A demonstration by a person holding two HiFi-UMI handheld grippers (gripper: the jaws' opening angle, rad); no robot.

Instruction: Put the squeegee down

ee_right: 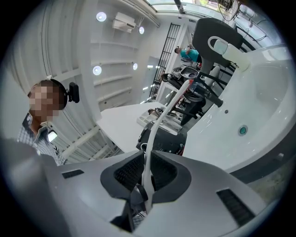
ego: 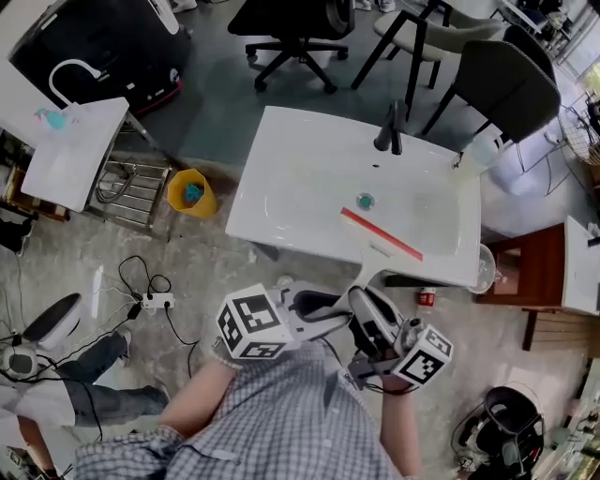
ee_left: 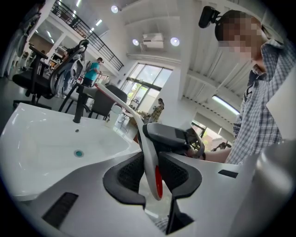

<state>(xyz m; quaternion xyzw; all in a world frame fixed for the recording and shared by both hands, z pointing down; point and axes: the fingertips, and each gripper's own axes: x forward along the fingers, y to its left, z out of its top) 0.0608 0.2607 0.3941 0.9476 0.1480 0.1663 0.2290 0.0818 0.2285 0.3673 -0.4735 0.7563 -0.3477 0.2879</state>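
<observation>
The squeegee (ego: 380,234) has a red-edged blade that hangs over the white sink basin (ego: 300,159). Its white handle runs back toward me over the basin's front rim. Both grippers hold that handle in front of the sink. My left gripper (ego: 339,312) comes in from the left, and its pads are shut on the handle (ee_left: 149,152) near a red mark. My right gripper (ego: 368,323) comes in from the right and is shut on the thin white handle (ee_right: 152,134). The jaws of the two grippers sit close together on the handle.
A black faucet (ego: 389,131) stands at the basin's far rim and a teal drain (ego: 365,201) lies under the blade. A yellow bucket (ego: 190,192) and a second sink (ego: 70,150) are at the left, cables (ego: 155,300) on the floor, office chairs (ego: 295,28) behind, and a wooden cabinet (ego: 530,272) at the right.
</observation>
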